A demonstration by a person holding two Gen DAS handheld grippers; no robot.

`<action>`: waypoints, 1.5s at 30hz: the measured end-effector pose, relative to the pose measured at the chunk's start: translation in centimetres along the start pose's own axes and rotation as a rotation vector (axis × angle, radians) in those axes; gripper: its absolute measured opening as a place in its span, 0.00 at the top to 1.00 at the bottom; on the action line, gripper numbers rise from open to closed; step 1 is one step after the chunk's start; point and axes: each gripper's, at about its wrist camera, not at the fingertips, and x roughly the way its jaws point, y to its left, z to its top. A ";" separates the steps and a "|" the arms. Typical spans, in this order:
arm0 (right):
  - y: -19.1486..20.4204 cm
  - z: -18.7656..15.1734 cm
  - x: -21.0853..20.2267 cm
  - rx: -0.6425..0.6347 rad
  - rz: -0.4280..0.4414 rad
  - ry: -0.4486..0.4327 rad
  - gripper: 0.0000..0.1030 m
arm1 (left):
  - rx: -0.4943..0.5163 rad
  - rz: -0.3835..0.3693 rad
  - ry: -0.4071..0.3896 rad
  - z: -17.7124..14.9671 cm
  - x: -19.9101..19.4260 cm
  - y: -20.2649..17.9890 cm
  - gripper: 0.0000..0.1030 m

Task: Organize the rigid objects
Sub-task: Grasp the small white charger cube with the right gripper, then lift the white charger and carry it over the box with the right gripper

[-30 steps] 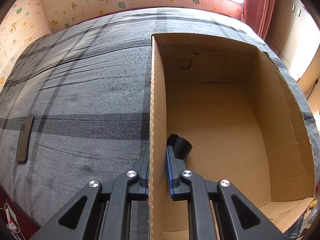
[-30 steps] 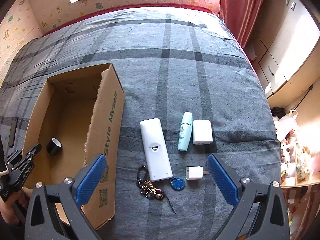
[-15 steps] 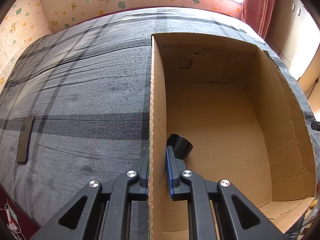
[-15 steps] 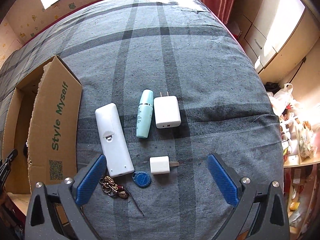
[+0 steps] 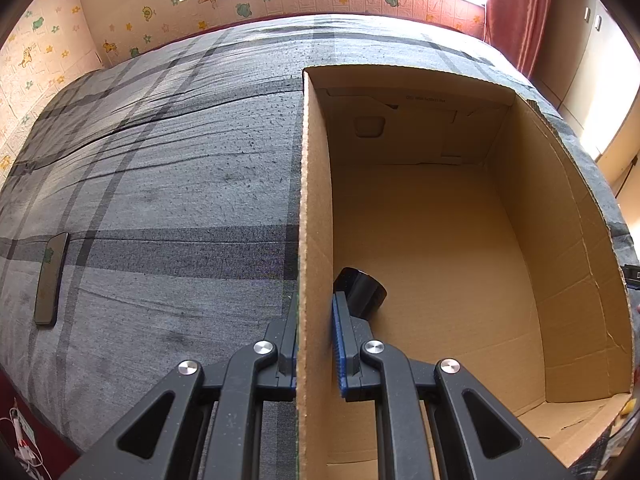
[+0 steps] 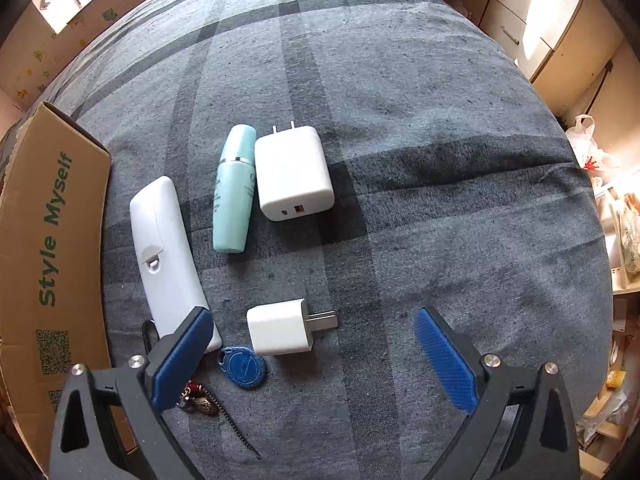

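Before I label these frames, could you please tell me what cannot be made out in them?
- Black object in the box, left wrist view: its near part is hidden behind the left gripper finger and box wall.
- Keys, right wrist view: partly covered by the right gripper finger.
- White remote: it lies back side up, so its buttons are unseen.
- Small print on the box's far wall: too small to read.

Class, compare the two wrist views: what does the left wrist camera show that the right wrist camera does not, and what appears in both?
Only the left wrist view shows the left gripper clamped on the box wall, the box's interior with a black cylindrical object, and a dark phone.

Only the right wrist view shows the open right gripper, white remote, mint tube, two white chargers and a blue key fob.

Both show the brown cardboard box and grey plaid bedcover.
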 end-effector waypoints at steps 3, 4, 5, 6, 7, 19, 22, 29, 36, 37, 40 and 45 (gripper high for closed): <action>-0.4 -0.1 0.2 0.009 0.007 -0.004 0.01 | -0.001 -0.001 0.001 0.0 0.0 0.0 0.87; -0.4 -0.2 0.2 0.011 0.006 -0.005 0.01 | -0.001 -0.001 0.000 0.0 0.0 0.0 0.87; -0.7 -0.2 0.3 0.012 0.006 -0.006 0.02 | -0.003 -0.003 0.001 0.0 0.0 0.1 0.87; -0.7 -0.2 0.4 0.012 0.007 -0.005 0.02 | -0.004 -0.004 0.001 0.0 0.0 0.1 0.87; -0.9 -0.3 0.3 0.014 0.010 -0.002 0.02 | -0.005 -0.005 0.002 0.0 0.0 0.1 0.87; -0.1 -0.5 0.3 0.008 0.012 -0.004 0.55 | -0.004 -0.003 0.003 0.0 0.0 0.1 0.87; 0.2 -0.4 -0.2 -0.004 -0.001 -0.013 0.54 | -0.005 -0.005 0.009 0.0 0.2 0.2 0.87; 1.3 -0.3 -1.4 -0.014 -0.007 -0.027 0.55 | -0.007 -0.003 0.008 0.0 0.3 0.2 0.87; 2.0 0.1 -3.5 -0.030 -0.017 -0.047 0.55 | -0.006 -0.002 0.007 0.1 0.4 0.2 0.87; 2.5 0.3 -3.7 -0.037 -0.020 -0.048 0.55 | -0.006 -0.002 0.007 0.0 0.3 0.2 0.87; 3.0 0.2 -4.9 -0.061 -0.015 -0.063 0.55 | -0.006 -0.002 0.007 0.0 0.3 0.2 0.87; 4.5 0.3 -6.8 -0.100 -0.010 -0.085 0.55 | -0.009 -0.009 0.008 0.1 0.3 0.4 0.87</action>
